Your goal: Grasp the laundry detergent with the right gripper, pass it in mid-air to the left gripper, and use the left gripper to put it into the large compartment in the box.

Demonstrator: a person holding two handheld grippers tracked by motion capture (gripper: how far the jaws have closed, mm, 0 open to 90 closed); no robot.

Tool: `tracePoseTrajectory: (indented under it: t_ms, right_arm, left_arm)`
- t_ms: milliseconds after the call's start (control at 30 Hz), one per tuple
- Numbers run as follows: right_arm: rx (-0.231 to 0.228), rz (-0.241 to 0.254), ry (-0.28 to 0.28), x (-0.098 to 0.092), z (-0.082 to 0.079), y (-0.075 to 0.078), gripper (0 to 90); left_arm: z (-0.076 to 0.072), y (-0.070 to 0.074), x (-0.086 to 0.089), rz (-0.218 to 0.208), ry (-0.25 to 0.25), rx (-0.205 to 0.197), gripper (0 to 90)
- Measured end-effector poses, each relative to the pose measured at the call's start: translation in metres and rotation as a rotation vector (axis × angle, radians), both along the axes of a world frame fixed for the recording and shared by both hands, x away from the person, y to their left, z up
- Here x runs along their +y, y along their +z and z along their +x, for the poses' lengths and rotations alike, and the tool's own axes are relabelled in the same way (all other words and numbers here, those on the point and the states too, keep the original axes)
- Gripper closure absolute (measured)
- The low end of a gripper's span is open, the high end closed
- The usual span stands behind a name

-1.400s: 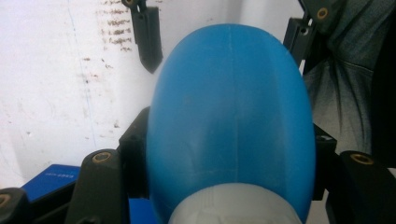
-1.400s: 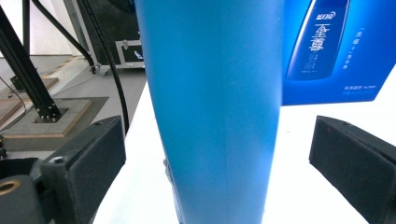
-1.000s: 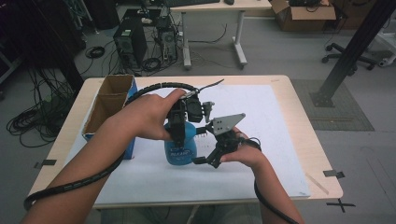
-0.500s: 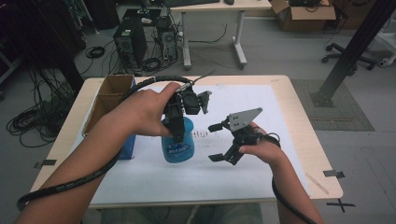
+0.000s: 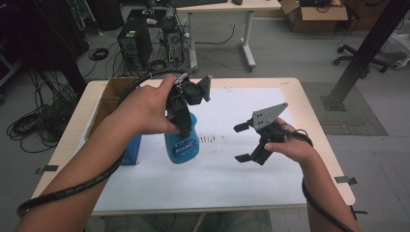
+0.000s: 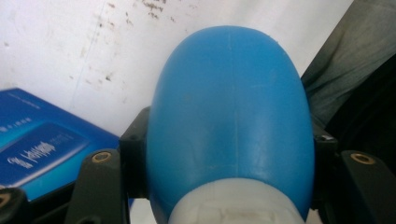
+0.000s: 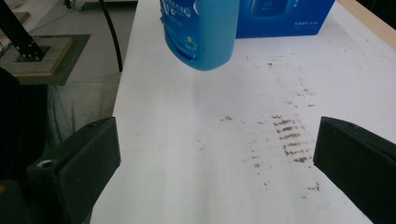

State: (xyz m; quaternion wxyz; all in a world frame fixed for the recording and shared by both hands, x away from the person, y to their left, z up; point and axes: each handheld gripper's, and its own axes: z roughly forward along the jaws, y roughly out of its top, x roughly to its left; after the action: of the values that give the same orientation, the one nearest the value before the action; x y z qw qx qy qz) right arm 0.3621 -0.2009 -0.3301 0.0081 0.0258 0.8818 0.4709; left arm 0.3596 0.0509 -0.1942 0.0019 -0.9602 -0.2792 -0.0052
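A blue spray bottle (image 5: 182, 145) with a white label hangs a little above the white sheet, tilted. My left gripper (image 5: 180, 116) is shut on its neck from above, the hand wrapped over the top. In the left gripper view the bottle's rounded blue body (image 6: 229, 102) sits between the two black jaws of the left gripper (image 6: 229, 154). My right gripper (image 5: 239, 143) is held to the right of the bottle, apart from it, open with nothing between its fingers. The right gripper view has its gripper (image 7: 217, 163) over the sheet, with the bottle's base (image 7: 201, 37) farther off.
A blue carton (image 5: 131, 149) lies left of the bottle, and again behind it as the blue carton (image 7: 285, 18). An open cardboard box (image 5: 113, 96) stands at the table's left edge. Brown stains (image 5: 208, 139) mark the white sheet (image 5: 217, 179).
My right gripper has drawn away from the bottle toward the right and risen a little, jaws apart. The left hand has lifted the bottle slightly and shifted it.
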Motion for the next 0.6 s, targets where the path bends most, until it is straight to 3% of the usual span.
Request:
tracePoseTrajectory:
  t_ms: [267, 600]
  right_arm:
    - [0.004, -0.032, -0.012, -0.011, 0.001, 0.004, 1.0]
    - [-0.001, -0.080, -0.016, -0.021, 0.005, 0.014, 1.1]
  left_arm:
    - [0.006, 0.008, 0.008, 0.018, 0.087, 0.001, 38.3]
    - [0.016, 0.027, 0.029, 0.011, 0.249, 0.003, 38.3]
